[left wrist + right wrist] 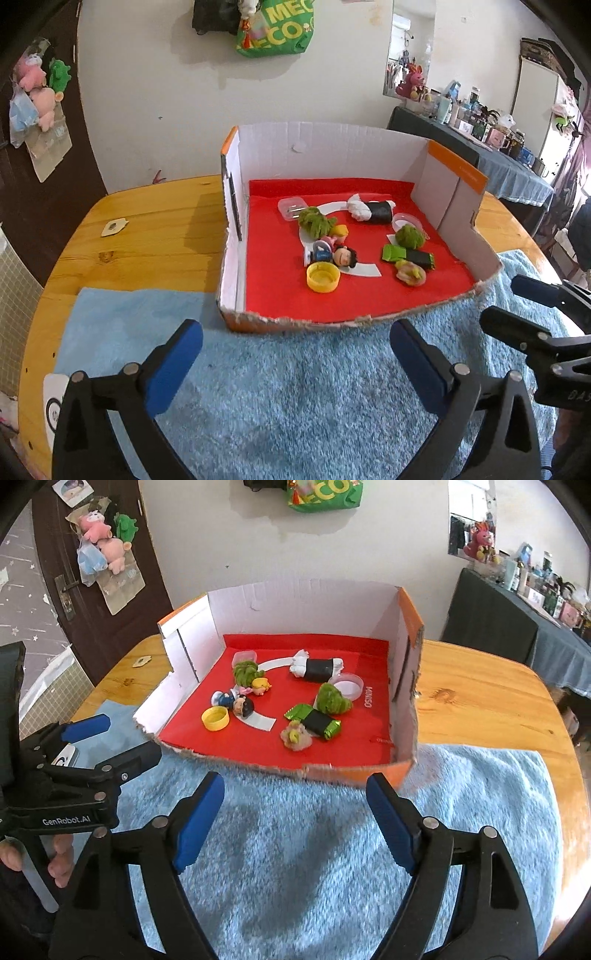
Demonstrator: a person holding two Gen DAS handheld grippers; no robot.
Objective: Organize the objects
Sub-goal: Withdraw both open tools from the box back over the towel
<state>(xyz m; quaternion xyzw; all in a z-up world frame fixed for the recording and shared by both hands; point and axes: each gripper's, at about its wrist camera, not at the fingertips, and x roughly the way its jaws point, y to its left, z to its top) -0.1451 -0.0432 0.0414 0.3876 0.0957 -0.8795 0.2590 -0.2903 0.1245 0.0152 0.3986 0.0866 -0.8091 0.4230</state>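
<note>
A low cardboard box [454, 192] [406, 686] with a red lining holds small items: a yellow cap [323, 277] [215, 718], a black-haired figurine [334, 255] [236, 703], two green pompoms [314, 221] [332, 699], a black roll with white ends [371, 211] [317, 668], a green-and-black candy [408, 256] [314, 720] and clear lids. My left gripper [295, 350] is open and empty over the blue towel [288, 398], just before the box. My right gripper [295, 816] is open and empty, also before the box.
The box and blue towel [295, 867] lie on a round wooden table [140, 229] [480, 701]. A wall stands behind it, with a green bag hanging. A cluttered dark table [480, 147] stands at the right. The other gripper shows at each view's edge.
</note>
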